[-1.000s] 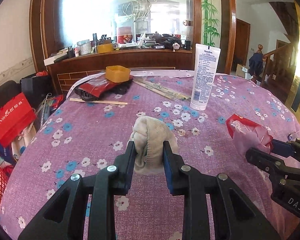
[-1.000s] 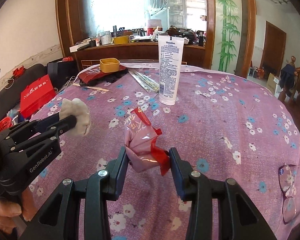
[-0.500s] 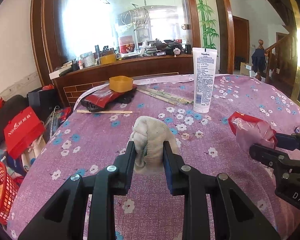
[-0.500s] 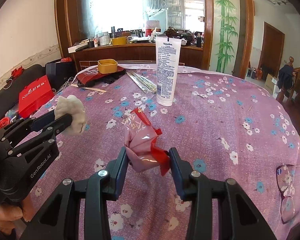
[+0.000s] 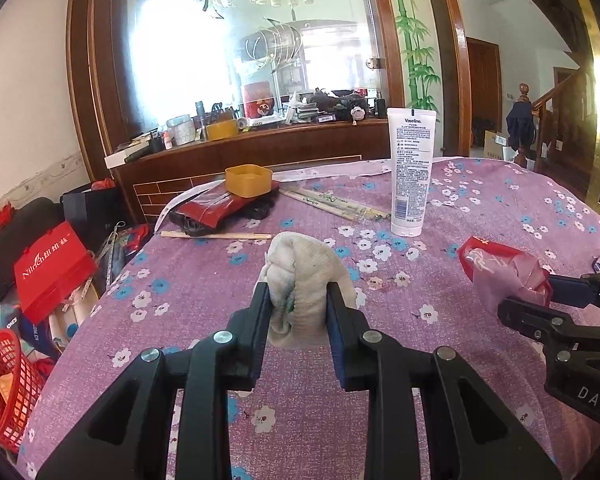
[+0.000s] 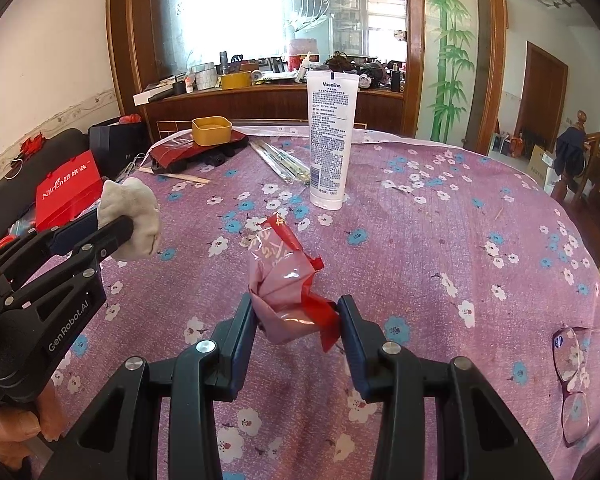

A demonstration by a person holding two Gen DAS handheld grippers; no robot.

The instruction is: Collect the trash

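Note:
My left gripper (image 5: 297, 300) is shut on a crumpled white tissue wad (image 5: 305, 272) and holds it above the purple flowered tablecloth (image 5: 204, 280). It also shows in the right wrist view (image 6: 112, 224), with the tissue wad (image 6: 134, 216) at the left. My right gripper (image 6: 296, 312) is shut on a crumpled red and pink plastic wrapper (image 6: 286, 280), held above the cloth. In the left wrist view the wrapper (image 5: 500, 272) and right gripper (image 5: 540, 300) are at the right.
A white lotion tube (image 6: 331, 140) stands upright mid-table. Chopsticks (image 6: 280, 160), a yellow box (image 6: 212, 130) on a red packet (image 5: 216, 210) lie at the far side. Glasses (image 6: 572, 376) lie at the right edge. A red basket (image 5: 4, 384) and red bag (image 5: 48, 272) sit left, off the table.
Both grippers have risen and drawn back a little from the table, each still holding its piece. More of the room and the floor at the left shows.

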